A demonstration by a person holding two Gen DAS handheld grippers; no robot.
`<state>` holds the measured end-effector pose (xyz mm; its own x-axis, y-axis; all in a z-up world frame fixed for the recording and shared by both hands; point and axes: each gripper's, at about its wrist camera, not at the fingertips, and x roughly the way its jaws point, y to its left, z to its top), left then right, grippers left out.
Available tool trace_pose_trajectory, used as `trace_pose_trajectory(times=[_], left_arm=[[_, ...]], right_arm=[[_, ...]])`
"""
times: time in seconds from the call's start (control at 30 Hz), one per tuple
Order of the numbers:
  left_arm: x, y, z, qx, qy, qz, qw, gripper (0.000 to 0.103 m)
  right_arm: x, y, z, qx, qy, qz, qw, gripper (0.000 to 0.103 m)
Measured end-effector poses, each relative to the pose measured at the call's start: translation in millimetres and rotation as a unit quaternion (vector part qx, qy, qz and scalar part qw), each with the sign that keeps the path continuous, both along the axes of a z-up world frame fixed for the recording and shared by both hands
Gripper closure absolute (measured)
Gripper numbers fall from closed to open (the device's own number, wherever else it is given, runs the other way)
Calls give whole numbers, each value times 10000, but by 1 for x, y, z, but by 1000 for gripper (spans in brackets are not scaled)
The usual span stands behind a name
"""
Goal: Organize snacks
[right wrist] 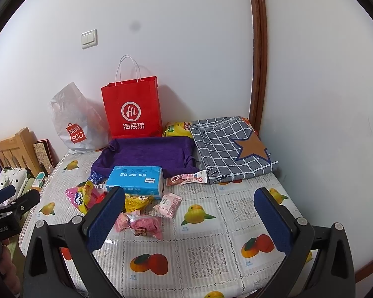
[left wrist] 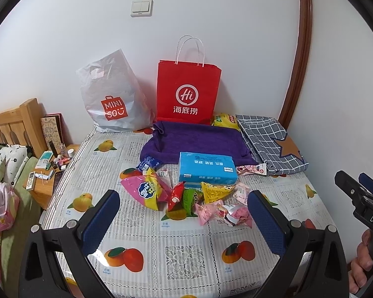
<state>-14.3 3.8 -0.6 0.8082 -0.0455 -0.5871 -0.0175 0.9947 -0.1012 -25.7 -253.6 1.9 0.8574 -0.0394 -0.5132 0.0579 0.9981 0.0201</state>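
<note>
The snacks (left wrist: 186, 198) lay heaped on the table (left wrist: 186, 255) just in front of the blue box (left wrist: 207, 167), whose long axis ran across my view. Behind the box sat a purple tray (left wrist: 196, 141), nothing visible in it, a red bag (left wrist: 187, 92) upright behind that. My left tongs (left wrist: 184, 213) and right tongs (right wrist: 190, 213) were spread wide, holding nothing.

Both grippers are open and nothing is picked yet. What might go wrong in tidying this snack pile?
1. The snack packets overlap in a loose heap, so the left gripper may pinch two at once.
2. The blue tissue box sits against the heap; a reach could shove it.
3. The pink packets look thin and crinkled, so they might slip from the right gripper.
</note>
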Motion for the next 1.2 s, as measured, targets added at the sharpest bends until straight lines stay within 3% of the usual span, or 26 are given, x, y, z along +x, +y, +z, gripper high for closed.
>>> trace_pose_trajectory(times=[1.2], left_arm=[[5, -4, 13, 54, -116, -130, 9998, 0]], right_arm=[[-1, 0, 4, 5, -15, -9, 10000, 1]])
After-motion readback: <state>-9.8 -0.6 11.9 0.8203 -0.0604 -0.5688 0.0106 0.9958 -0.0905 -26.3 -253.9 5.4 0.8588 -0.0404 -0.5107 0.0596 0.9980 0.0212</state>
